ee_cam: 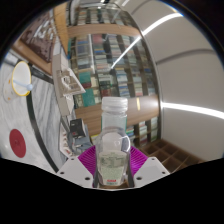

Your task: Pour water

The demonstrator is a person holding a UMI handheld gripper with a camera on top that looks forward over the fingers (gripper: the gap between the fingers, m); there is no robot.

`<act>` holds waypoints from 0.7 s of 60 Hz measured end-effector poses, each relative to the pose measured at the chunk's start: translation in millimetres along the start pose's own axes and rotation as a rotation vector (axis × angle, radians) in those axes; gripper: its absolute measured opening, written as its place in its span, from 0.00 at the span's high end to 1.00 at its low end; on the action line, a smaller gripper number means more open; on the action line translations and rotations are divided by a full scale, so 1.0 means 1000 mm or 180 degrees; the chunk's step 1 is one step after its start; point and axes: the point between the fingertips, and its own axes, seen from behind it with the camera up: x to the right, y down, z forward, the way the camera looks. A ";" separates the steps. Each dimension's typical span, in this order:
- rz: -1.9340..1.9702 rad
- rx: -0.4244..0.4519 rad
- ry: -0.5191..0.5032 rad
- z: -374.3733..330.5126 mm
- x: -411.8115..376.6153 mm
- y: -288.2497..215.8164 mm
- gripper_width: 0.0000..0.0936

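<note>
From the gripper view, the gripper point(111, 168) has its fingers closed in on a clear plastic bottle point(113, 140), the pink pads point(88, 158) pressing its sides. The bottle stands upright along the fingers, its white cap point(116, 104) on top, lifted against a tilted room. Beyond it rise shelves point(112, 60) packed with rows of small items. Off to one side lies a white tabletop point(18, 120) bearing a yellow ring point(21, 79) and a red disc point(14, 140).

Jaws of the gripper point(112, 165) — white finger bodies with magenta ribbed pads point(88, 158) on their inner faces
</note>
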 end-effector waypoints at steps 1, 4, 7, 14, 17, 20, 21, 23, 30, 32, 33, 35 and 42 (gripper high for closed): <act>-0.0155 0.0080 0.0022 0.002 -0.001 -0.011 0.57; -0.0609 0.0335 0.0077 0.007 -0.007 -0.044 0.57; -0.1007 0.0597 0.0120 0.012 -0.022 -0.070 0.57; -0.1810 0.0977 0.0102 0.007 -0.063 -0.116 0.57; -0.2069 0.1095 0.0066 0.007 -0.084 -0.124 0.57; -0.2309 0.1176 0.0031 0.005 -0.102 -0.130 0.57; -0.2377 0.1221 0.0022 0.005 -0.109 -0.127 0.57; -0.2506 0.1306 0.0012 0.001 -0.119 -0.136 0.57; -0.2617 0.1475 0.0045 -0.009 -0.134 -0.155 0.57; -0.2561 0.1471 0.0039 -0.010 -0.132 -0.157 0.57; -0.2527 0.1460 0.0035 -0.009 -0.131 -0.158 0.57; -0.2421 0.1442 0.0031 -0.007 -0.123 -0.151 0.57; -0.1583 0.1317 -0.0102 -0.005 -0.091 -0.162 0.57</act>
